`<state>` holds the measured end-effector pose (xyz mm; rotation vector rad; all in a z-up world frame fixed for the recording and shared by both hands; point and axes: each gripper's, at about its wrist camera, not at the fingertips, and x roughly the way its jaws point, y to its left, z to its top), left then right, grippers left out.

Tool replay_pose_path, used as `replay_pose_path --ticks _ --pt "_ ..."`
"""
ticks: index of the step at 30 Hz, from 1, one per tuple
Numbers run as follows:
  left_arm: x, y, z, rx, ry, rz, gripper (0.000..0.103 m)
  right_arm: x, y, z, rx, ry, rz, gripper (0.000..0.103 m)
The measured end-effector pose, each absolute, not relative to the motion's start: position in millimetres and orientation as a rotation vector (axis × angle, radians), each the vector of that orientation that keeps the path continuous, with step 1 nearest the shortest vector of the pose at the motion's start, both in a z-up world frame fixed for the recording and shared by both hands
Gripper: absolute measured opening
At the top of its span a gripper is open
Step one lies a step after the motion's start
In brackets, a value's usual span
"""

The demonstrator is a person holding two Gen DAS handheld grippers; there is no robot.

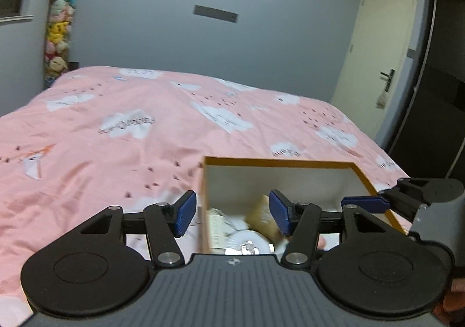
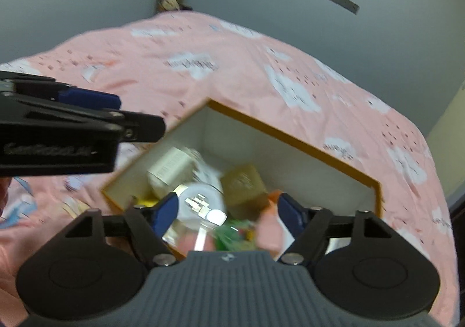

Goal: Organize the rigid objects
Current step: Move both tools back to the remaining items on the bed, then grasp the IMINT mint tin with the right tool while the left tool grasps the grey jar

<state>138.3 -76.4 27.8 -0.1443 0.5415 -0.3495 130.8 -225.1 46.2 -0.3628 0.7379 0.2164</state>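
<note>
An open box with an orange rim and white inside (image 1: 279,163) (image 2: 293,139) lies on the pink bed. Inside are several small things: a cream carton (image 2: 170,170), a gold-brown carton (image 2: 244,184) (image 1: 260,215), a white round disc with a shiny metal piece (image 2: 203,204) (image 1: 247,239), and blurred pink and green items. My left gripper (image 1: 232,213) is open and straddles the box's left wall without pressing on it. My right gripper (image 2: 229,212) hangs open over the contents and holds nothing. One of its blue pads (image 1: 364,200) shows above the box's right rim.
The pink cloud-print bedcover (image 1: 116,129) stretches away to the left and far side of the box. A column of plush toys (image 1: 59,27) stands in the far left corner. A cream door (image 1: 377,50) and a dark wardrobe are at the right.
</note>
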Motion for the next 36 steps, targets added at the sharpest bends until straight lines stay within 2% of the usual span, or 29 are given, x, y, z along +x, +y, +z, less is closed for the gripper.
replay_pose_path --ticks 7,16,21,23,25,26,32,36 --pt "134.8 -36.2 27.9 -0.110 0.597 -0.297 0.069 115.5 -173.5 43.6 -0.370 0.653 0.302 0.083" --pt "129.8 27.5 10.1 -0.187 0.678 -0.250 0.069 113.0 -108.6 25.4 -0.304 0.671 0.467 0.083" --pt "126.6 60.5 -6.7 -0.213 0.743 -0.215 0.069 120.6 -84.9 4.4 -0.214 0.778 0.541 0.074" --pt "124.3 70.2 -16.8 -0.232 0.778 -0.203 0.069 120.0 -76.3 -5.9 -0.212 0.794 0.541 0.068" --pt "122.0 77.4 -29.9 -0.257 0.815 -0.192 0.067 118.8 -70.1 -16.0 -0.216 0.816 0.539 0.054" --pt "121.1 80.1 -36.8 -0.273 0.833 -0.184 0.065 118.7 -68.9 -20.1 -0.215 0.828 0.538 0.052" --pt "120.5 89.8 -73.2 -0.346 0.937 -0.174 0.063 120.0 -63.7 -42.8 -0.233 0.873 0.521 0.047" --pt "123.7 94.0 -76.8 -0.346 0.942 -0.194 0.063 125.0 -69.2 -53.8 -0.217 0.913 0.498 0.045"
